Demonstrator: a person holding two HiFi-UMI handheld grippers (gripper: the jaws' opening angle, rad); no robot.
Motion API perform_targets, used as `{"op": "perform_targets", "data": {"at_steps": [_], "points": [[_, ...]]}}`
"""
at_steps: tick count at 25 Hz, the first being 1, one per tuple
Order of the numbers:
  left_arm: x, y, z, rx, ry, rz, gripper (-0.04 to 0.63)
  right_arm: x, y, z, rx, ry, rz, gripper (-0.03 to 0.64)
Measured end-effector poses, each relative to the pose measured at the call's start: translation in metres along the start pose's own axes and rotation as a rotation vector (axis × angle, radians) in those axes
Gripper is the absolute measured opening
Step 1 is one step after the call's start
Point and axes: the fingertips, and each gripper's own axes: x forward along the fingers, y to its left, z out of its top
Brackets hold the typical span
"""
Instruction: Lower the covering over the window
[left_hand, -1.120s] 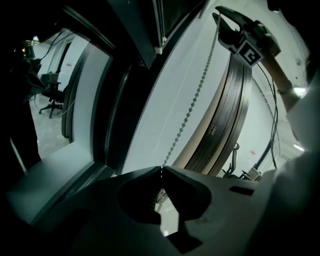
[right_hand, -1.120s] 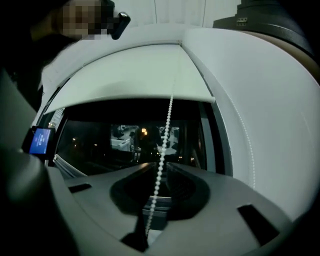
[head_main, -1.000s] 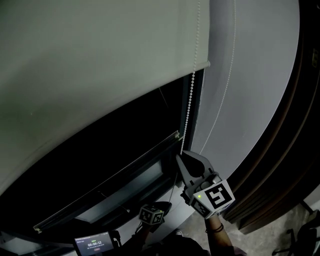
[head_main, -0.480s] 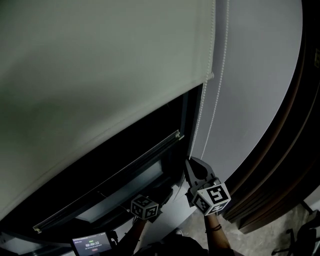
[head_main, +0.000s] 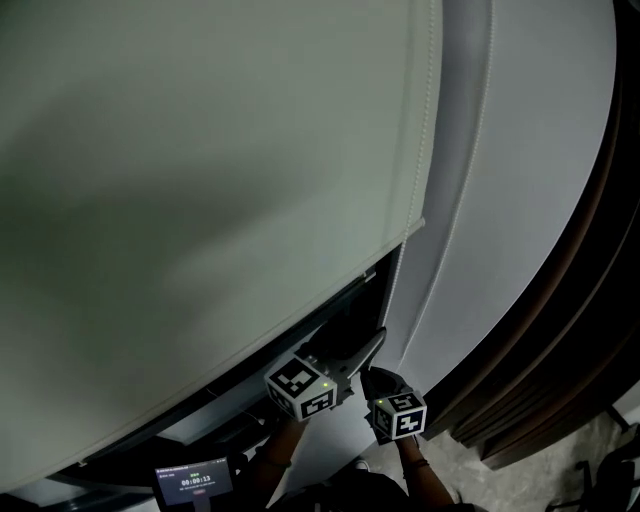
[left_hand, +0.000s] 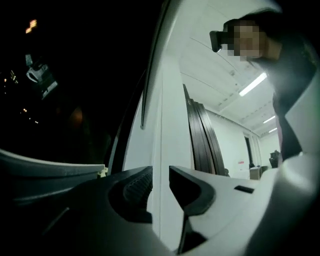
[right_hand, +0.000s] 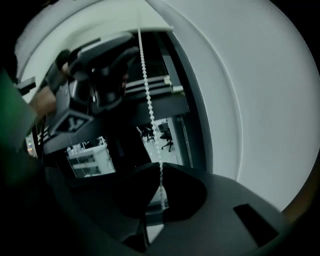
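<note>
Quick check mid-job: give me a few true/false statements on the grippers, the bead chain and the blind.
1. The right gripper is shut on the white bead chain. True.
2. The left gripper grips that chain too. False: its jaws have just been opening, with nothing between them.
3. The grey-green fabric roller blind covers the whole window. False: a dark strip of window shows below its bottom edge.
4. In the head view both grippers sit below the blind's bottom edge. True.

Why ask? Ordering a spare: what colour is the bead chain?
Bead chain: white, clearest in right gripper view.
</note>
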Motion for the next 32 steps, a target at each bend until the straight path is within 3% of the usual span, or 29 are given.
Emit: {"op": "perform_targets", "data": {"at_steps": [4,7,10,16,21,23,32], "points": [[0.001,-0.012,0.014,0.006,-0.022,-0.020,0.087,0.003,0.012,-0.055,0.050,0.112,0.018,0.021],[0.004,-0.021,0.014,0.028,-0.014,-0.034,0.076,0.001,0.012,-0.058,0.061,0.118,0.018,0.021],[0.005,-0.022,0.011,0.037,-0.016,-0.032,0.019,0.000,0.008,-0.051,0.063,0.103,0.009,0.021],[0.005,-0.018,0.008,-0.017,-0.047,-0.016,0.012,-0.003,0.007,-0.047,0.067,0.079,0.017,0.021],[0.002,-0.010,0.004,-0.125,-0.118,-0.007,0.003,-0.008,0.003,-0.057,0.008,0.115,0.017,0.022],[0.001,-0.008,0.003,-0.117,-0.111,0.006,0.003,-0.014,-0.002,-0.052,-0.016,0.116,0.000,0.023],[-0.001,-0.006,-0.002,-0.147,-0.109,0.038,0.003,-0.072,-0.029,0.043,-0.015,-0.135,-0.051,0.023]]}}
